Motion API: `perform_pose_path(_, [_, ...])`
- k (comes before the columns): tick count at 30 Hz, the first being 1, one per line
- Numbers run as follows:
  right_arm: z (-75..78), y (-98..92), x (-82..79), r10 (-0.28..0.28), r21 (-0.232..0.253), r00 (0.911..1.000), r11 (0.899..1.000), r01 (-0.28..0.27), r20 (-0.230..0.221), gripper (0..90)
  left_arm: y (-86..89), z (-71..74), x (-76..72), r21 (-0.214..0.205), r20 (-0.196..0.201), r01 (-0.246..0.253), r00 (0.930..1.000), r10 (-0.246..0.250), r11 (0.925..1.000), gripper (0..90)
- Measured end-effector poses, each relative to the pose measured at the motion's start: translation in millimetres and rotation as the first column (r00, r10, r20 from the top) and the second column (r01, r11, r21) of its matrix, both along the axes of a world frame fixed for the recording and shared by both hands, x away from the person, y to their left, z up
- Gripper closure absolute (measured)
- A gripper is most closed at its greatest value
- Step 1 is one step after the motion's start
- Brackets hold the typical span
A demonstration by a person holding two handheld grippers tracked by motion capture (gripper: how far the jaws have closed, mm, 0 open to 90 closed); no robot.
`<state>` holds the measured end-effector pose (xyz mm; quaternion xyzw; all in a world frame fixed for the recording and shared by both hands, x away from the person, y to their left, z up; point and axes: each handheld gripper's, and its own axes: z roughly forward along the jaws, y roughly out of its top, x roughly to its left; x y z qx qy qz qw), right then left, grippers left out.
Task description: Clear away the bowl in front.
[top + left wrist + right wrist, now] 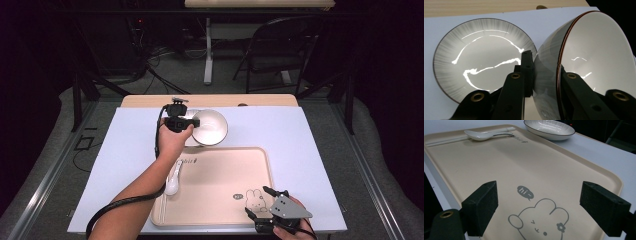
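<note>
We are reaching our left arm forward across the table, with the left gripper [196, 122] clamping its jaws on the rim of a bowl [210, 127], one jaw inside and one outside. We are holding the right gripper [260, 201] low at the near edge, its jaws standing wide apart with nothing between them.

A white bowl [596, 50] with a thin reddish-brown rim and grey streaks on its outer wall is seen. The plate [481, 53] is white with fine grey radial lines, edged in what is perhaps black. A beige tray [529, 167] is printed with a grey rabbit and "hi~" bubble. A white spoon [482, 135] is shown. The sheet [320, 145] is pale lavender-white.
</note>
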<state>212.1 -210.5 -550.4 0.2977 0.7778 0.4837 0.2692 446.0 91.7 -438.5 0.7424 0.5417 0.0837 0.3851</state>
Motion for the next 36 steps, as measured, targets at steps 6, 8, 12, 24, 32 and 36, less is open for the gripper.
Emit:
perform_pose_path(6, [0.1, 0.1, -0.1, 0.000, 0.000, 1.0000, 1.000, 0.000, 0.000, 14.4, -14.0, 0.0, -2.9, 0.002, -0.002, 0.037, 0.9993, -0.037, 0.9993, 78.9])
perform_pose_path(8, [0.1, 0.0, -0.1, 0.000, -0.001, 1.0000, 1.000, 0.000, 0.000, 14.4, -19.5, -0.5, -3.4, -0.003, 0.004, 0.041, 0.9992, -0.041, 0.9992, 78.9])
perform_pose_path(12, [0.2, 0.1, -0.2, 0.001, 0.000, 1.0000, 1.000, -0.001, 0.001, 14.4, -28.0, -1.0, -4.0, -0.004, 0.003, 0.059, 0.9982, -0.059, 0.9982, 78.9])
perform_pose_path(24, [0.1, 0.3, -0.2, 0.002, 0.001, 1.0000, 1.000, -0.002, -0.002, 14.4, -54.5, -6.2, -5.6, -0.005, -0.014, 0.112, 0.9936, -0.113, 0.9936, 78.9])
perform_pose_path(32, [0.1, 0.2, 0.2, 0.003, 0.003, 1.0000, 1.000, -0.003, -0.003, 14.4, -70.7, -13.9, -6.5, -0.016, -0.026, 0.125, 0.9917, -0.126, 0.9920, 78.9])
perform_pose_path(36, [0.1, 0.2, 0.2, 0.003, 0.003, 1.0000, 1.000, -0.003, -0.003, 14.4, -70.7, -13.9, -6.5, -0.016, -0.026, 0.125, 0.9917, -0.126, 0.9920, 78.9])
